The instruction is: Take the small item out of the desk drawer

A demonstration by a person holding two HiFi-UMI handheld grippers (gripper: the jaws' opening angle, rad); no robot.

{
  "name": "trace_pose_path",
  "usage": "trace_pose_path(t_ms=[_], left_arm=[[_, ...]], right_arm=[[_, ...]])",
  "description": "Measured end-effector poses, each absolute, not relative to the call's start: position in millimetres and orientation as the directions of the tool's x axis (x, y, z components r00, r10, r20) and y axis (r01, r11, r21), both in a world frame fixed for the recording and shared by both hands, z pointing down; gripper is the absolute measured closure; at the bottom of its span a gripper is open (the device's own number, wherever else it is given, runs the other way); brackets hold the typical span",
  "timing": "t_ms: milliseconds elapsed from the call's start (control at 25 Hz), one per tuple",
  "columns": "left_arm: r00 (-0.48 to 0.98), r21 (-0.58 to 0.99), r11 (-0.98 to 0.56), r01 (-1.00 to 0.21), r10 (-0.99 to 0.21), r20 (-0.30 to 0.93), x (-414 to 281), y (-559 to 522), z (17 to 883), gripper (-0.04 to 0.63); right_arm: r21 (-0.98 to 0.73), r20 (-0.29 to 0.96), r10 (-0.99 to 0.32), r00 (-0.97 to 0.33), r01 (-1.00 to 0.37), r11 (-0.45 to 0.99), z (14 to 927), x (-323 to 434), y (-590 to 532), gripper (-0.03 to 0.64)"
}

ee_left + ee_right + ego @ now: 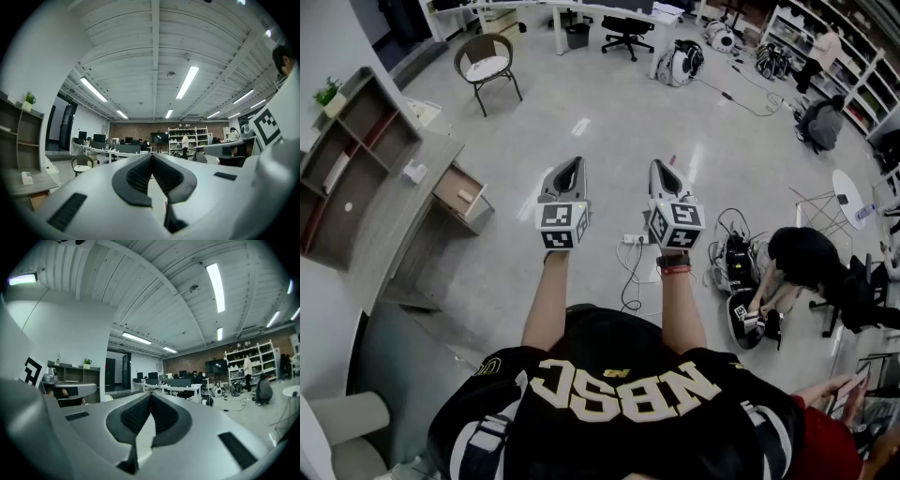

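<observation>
A grey desk (pixel 394 230) stands at the left in the head view, with one drawer (pixel 457 181) pulled open. A small pale item (pixel 467 195) lies inside it. Both grippers are held level above the floor, to the right of the desk and well clear of the drawer. The left gripper (pixel 572 162) is shut with nothing between its pads, and its tips meet in the left gripper view (pixel 151 155). Beside it the right gripper (pixel 661 165) is shut and empty too, its tips also together in the right gripper view (pixel 150 394). The desk's edge (pixel 18 183) shows low at the left of the left gripper view.
A shelf unit (pixel 342 159) with a potted plant (pixel 328 92) sits on the desk, and a small white box (pixel 414 172) lies on the desktop. A chair (pixel 490 61) stands beyond. A power strip and cables (pixel 636 241) lie on the floor ahead. A person (pixel 806 258) crouches at the right.
</observation>
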State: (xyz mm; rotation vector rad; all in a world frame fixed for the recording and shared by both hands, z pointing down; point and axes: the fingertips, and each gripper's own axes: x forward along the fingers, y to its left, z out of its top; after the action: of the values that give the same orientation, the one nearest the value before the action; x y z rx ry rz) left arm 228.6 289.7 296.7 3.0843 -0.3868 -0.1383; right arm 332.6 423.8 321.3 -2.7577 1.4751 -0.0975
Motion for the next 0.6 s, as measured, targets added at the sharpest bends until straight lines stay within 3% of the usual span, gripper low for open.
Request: trace_pose_path(t_ms=[600], left_arm=[[0.927, 0.037, -0.929, -0.367, -0.369, -0.07, 216, 228, 297, 0.581]], right_arm=[[-0.084, 0.041, -0.917, 0.396, -0.913, -0.398, 329, 325, 342, 0.611]])
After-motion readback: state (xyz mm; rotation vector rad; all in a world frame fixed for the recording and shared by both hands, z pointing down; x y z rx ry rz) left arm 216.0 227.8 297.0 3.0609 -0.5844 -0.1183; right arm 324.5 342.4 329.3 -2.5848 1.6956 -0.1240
